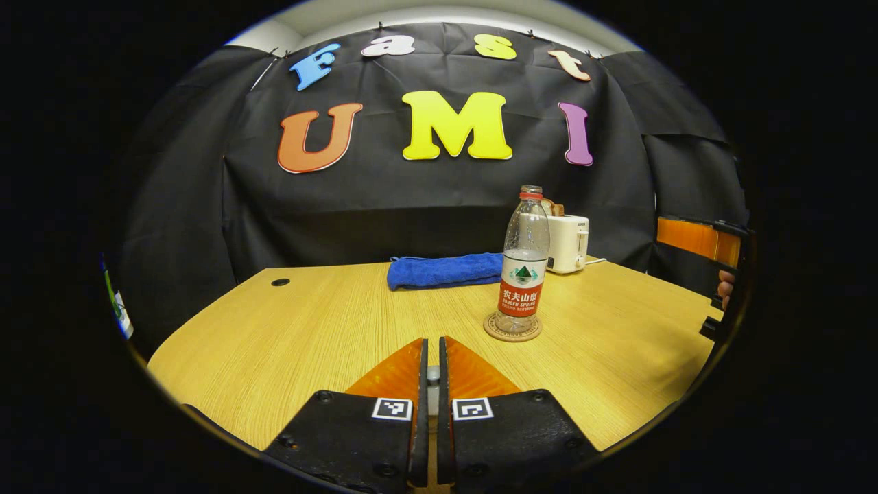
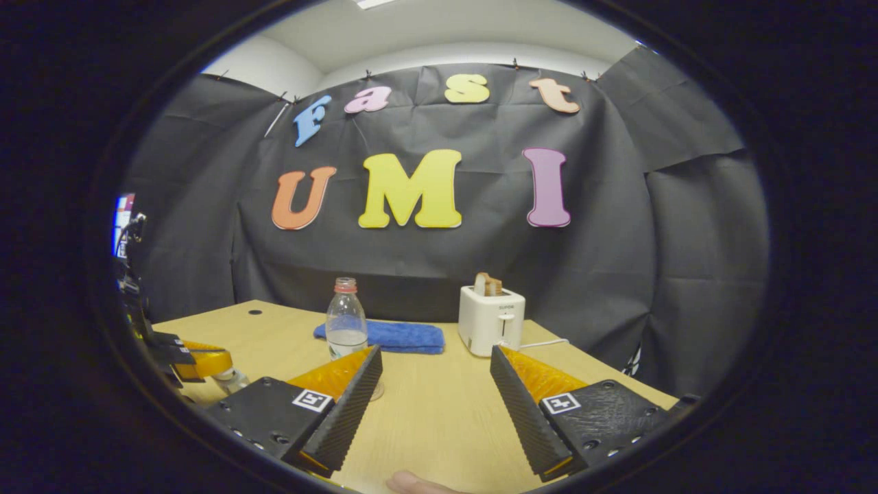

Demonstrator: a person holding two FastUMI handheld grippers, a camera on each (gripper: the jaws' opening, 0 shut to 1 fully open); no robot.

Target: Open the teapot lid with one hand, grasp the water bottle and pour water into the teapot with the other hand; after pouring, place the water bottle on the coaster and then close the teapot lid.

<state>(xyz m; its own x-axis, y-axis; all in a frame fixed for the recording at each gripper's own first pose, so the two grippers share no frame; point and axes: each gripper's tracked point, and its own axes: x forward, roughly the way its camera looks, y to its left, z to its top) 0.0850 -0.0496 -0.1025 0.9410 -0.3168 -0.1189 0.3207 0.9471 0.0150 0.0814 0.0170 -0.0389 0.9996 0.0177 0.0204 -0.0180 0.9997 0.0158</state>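
Note:
A clear water bottle [image 1: 525, 264] with a red label stands upright on a round coaster [image 1: 512, 328], right of centre on the table. My left gripper [image 1: 433, 343] is low in front of it, shut on a small grey knob [image 1: 433, 374], apparently the teapot lid's; the teapot is hidden below the fingers. In the right gripper view, my right gripper [image 2: 434, 357] is open with nothing between its fingers, and the bottle [image 2: 346, 315] stands beyond its left finger. The left gripper [image 2: 195, 360] shows at the far left over a glassy piece [image 2: 232, 379].
A folded blue towel [image 1: 446, 269] lies at the back of the wooden table [image 1: 288, 329]. A white toaster [image 2: 490, 319] with bread in it stands at the back right, its cord trailing right. The right gripper [image 1: 699, 240] and a hand are at the table's right edge.

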